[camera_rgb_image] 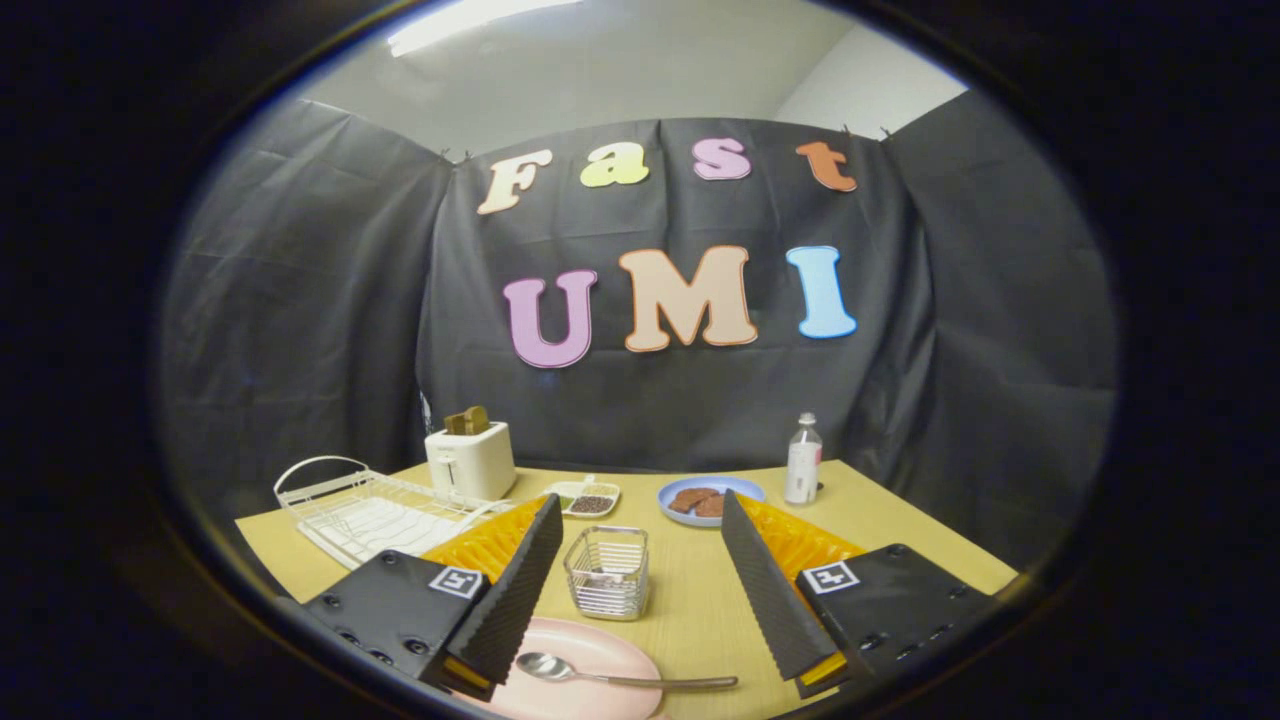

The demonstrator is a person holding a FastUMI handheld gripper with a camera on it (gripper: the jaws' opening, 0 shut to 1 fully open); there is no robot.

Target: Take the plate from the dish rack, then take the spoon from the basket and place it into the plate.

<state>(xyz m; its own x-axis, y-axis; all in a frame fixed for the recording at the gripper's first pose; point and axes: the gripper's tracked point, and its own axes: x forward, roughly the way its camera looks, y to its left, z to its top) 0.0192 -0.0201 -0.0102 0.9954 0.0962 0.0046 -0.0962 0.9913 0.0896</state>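
Closest to my camera lies the spoon [610,677], resting across the pink plate [585,650] with its bowl on the plate beside my left finger and its handle running out past the plate's rim onto the table [700,610], toward my right finger. My gripper [640,590] stands wide open above them, its fingers well apart and gripping nothing; the left finger's tip overlaps the plate's near edge from my angle, and I cannot tell whether it touches it. Part of the plate is cut off below and hidden behind that left finger, so I see only its upper arc. Just ahead, between the two fingers, stands the small wire basket [607,572], upright on the wood-coloured table; something dark shows through its mesh near the bottom, too small for me to make out. Beyond the left finger sits the white wire dish rack [370,510], its near corner hidden by my gripper's body. Behind the rack stands a white toaster [470,460] with brown slices poking out of the top. Between toaster and the blue plate [735,487] lies a small tray [583,497] holding dark bits I cannot identify. That blue plate carries brownish pieces, partly masked by my right finger. Just beside it, further right, a bottle [803,460] with a pale label stands upright near the table's far edge.
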